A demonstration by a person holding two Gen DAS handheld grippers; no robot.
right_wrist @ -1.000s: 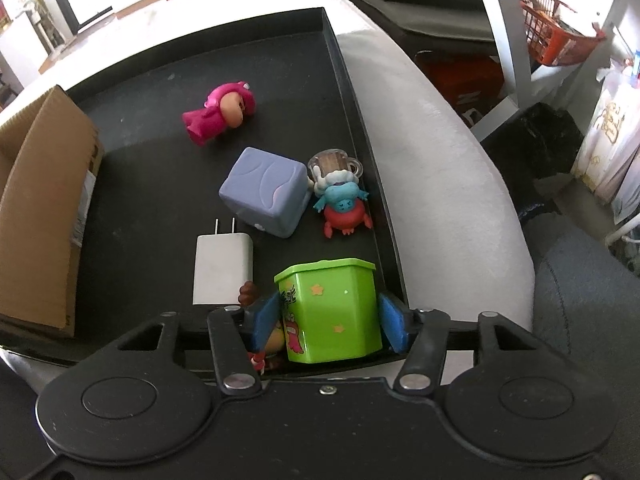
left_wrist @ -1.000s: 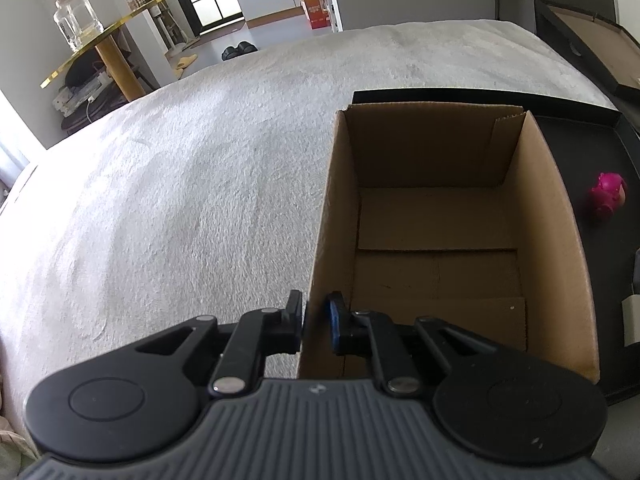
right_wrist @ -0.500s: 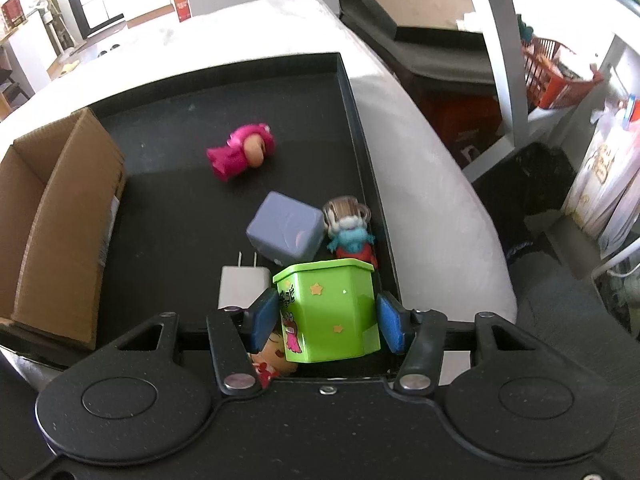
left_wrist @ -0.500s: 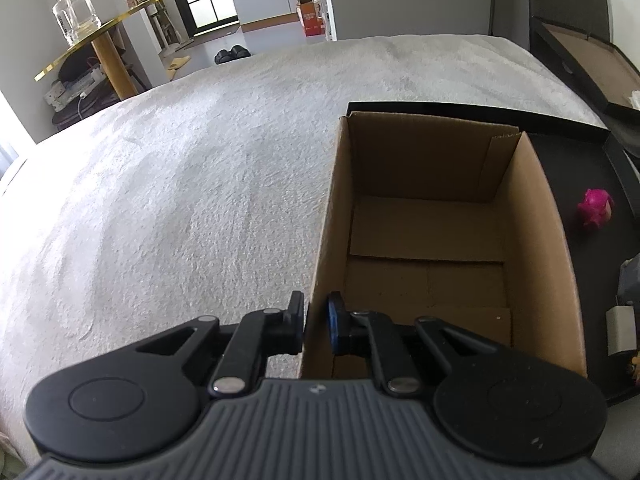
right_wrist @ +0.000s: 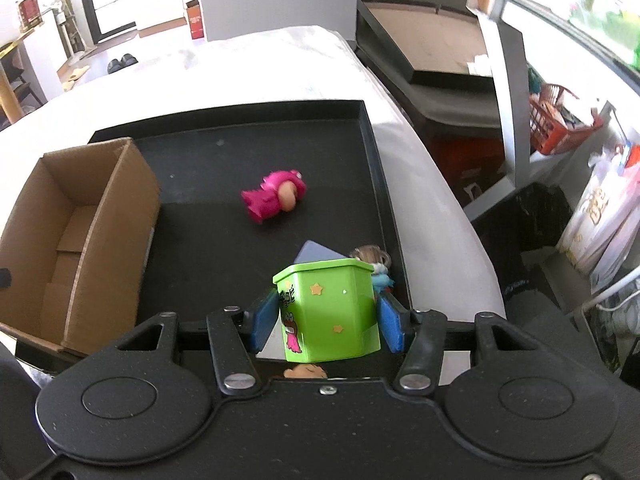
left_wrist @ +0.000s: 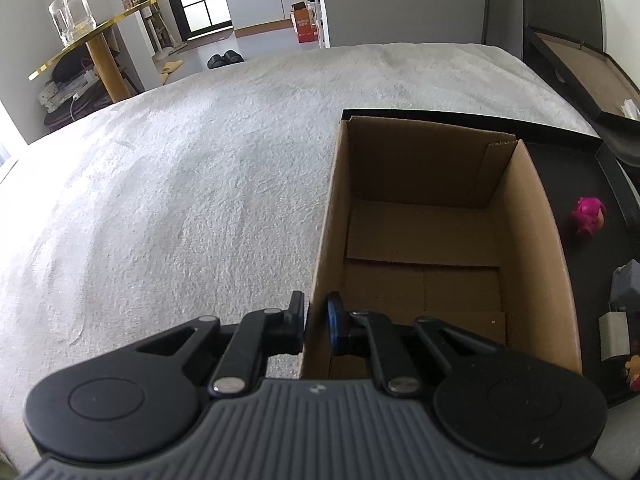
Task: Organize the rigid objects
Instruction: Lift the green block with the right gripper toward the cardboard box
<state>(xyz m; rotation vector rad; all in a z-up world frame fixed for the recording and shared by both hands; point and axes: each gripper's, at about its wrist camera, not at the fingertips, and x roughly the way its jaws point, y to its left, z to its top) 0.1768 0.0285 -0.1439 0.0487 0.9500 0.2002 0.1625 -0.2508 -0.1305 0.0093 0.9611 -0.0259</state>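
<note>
- Only the right view shows the right gripper (right_wrist: 327, 322) pinching a green tub (right_wrist: 330, 312).
- Left gripper (left_wrist: 316, 322) pinches the empty box (left_wrist: 536, 216) wall.

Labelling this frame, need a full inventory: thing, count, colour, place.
cardboard box: 1, brown, open and empty, left end of tray
tray: 1, black, on white blanket
blanket: 1, white, under tray
green container: 1, lime with stickers, held above tray
pink figure: 1, magenta, lying mid-tray
lavender block: 1, partly hidden behind container
blue figure: 1, by tray's right rim
white charger: 1, tray
left tool: pinching box's left wall
right tool: shut on container
</note>
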